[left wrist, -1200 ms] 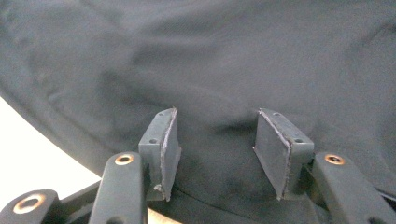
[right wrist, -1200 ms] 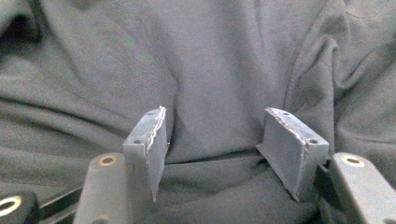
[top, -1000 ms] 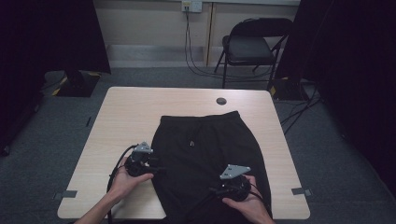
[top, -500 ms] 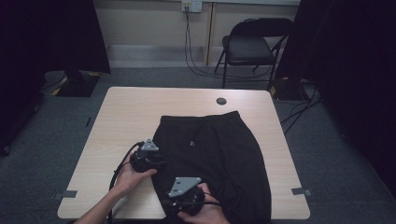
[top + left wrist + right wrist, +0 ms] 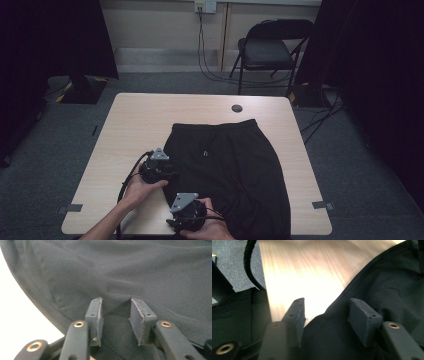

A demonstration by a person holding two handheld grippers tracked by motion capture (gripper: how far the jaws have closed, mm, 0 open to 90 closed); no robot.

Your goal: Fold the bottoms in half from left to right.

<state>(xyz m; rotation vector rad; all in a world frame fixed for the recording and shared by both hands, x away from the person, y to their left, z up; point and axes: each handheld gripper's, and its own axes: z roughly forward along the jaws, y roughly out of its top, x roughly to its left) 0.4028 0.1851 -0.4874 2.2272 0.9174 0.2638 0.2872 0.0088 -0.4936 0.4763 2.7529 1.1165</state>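
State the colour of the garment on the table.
Plain black shorts, seen best in the high view.

My left gripper (image 5: 161, 169) points toward two o'clock, jaws parted. My right gripper (image 5: 187, 214) sits at five o'clock from it, jaws spread wide.

This looks like a lab or studio set up for recording rather than a home: a plain light-wood table (image 5: 150, 120) stands alone on grey carpet (image 5: 50, 150) in the middle of the frame, with black curtains (image 5: 55, 35) hanging at the upper left and right. At the top centre a wall socket (image 5: 205, 6) feeds cables (image 5: 210, 55) that trail down the pale wall, and a black folding chair (image 5: 270, 50) stands at the upper right. Tape marks (image 5: 320, 205) sit on the carpet by the table's lower corners.
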